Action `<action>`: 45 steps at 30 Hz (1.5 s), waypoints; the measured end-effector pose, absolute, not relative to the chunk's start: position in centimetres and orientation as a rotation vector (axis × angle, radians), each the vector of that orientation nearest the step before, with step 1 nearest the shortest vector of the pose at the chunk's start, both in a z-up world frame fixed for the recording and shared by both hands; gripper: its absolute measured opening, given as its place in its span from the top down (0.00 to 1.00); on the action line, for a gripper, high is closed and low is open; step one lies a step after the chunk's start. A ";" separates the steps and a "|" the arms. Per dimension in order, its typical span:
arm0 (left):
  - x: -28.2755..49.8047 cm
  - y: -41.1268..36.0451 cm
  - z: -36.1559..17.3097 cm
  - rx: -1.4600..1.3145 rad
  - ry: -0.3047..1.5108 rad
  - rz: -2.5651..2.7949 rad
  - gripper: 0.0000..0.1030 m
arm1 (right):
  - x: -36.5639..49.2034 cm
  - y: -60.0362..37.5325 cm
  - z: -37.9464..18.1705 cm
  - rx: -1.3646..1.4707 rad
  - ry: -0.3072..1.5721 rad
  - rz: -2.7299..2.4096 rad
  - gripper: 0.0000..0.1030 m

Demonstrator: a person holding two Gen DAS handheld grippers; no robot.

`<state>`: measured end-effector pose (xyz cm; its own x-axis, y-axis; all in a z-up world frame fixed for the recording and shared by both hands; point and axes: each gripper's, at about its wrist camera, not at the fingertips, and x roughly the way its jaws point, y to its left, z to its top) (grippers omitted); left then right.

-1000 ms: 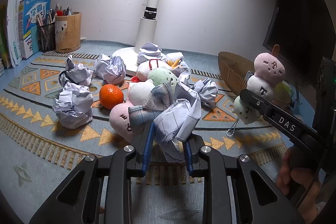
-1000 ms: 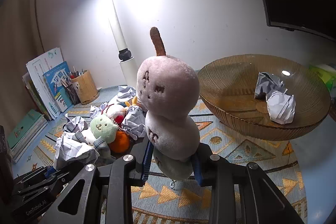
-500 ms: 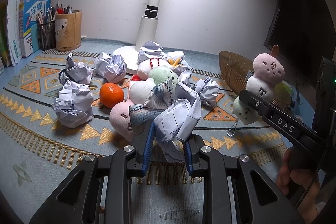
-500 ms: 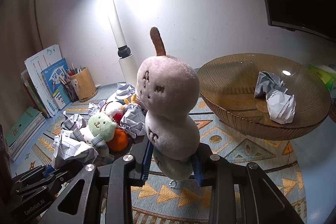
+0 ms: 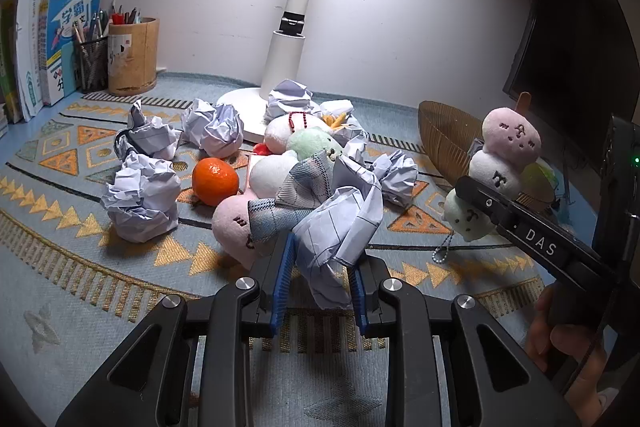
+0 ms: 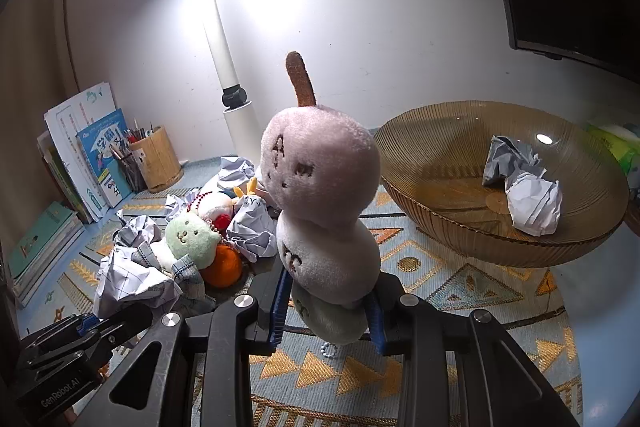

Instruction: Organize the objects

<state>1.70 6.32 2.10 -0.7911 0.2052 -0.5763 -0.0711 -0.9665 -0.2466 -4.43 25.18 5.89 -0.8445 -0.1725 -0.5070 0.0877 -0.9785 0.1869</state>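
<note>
Left wrist view: the left gripper (image 5: pixel 319 281) has its blue-padded fingers (image 5: pixel 280 283) clamped on a crumpled paper ball (image 5: pixel 340 227), held over the patterned mat (image 5: pixel 80 291). Just behind the ball lies a heap of plush toys (image 5: pixel 288 167), with an orange (image 5: pixel 215 181) touching its left side. More paper wads (image 5: pixel 140 201) sit scattered left and behind, near the white lamp base (image 5: pixel 244 107). A wooden pen cup (image 5: pixel 132 57) and upright books (image 5: pixel 60 39) stand at the back left. At right, the right gripper (image 5: pixel 476 197) holds a three-ball dango plush (image 5: pixel 496 171), upright, in front of an amber bowl (image 5: pixel 444 135).

Right wrist view: the right gripper (image 6: pixel 326 311) is closed on the dango plush (image 6: pixel 324 211); its fingers (image 6: pixel 279 303) press the lowest, green ball, with the white and pink balls and brown stick rising above. The amber bowl (image 6: pixel 440 223) stands just to the right on the mat (image 6: pixel 460 291), holding two paper wads (image 6: pixel 528 195). The plush heap (image 6: pixel 192 239) and orange (image 6: pixel 222 269) lie at left. The left gripper (image 6: pixel 104 325) shows at lower left with its paper ball (image 6: pixel 128 283).
</note>
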 end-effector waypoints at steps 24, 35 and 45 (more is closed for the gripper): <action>1.7 6.5 2.2 -0.947 -0.316 2.828 0.78 | -4.2 25.1 6.0 0.794 -0.236 -2.888 0.69; -1.9 11.1 9.8 -0.803 -0.154 2.768 0.78 | -6.1 33.2 14.6 0.703 -0.512 -2.839 0.69; -12.1 23.0 11.1 -0.806 -0.074 2.585 0.78 | -12.4 41.7 14.2 1.051 -0.515 -2.823 0.67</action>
<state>-12.08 23.04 11.07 -0.7388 0.4158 -0.5304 -0.3849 -0.9063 -0.1744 -12.41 41.69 14.17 -0.7603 -0.1949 -0.6197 -0.0366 -0.9396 0.3404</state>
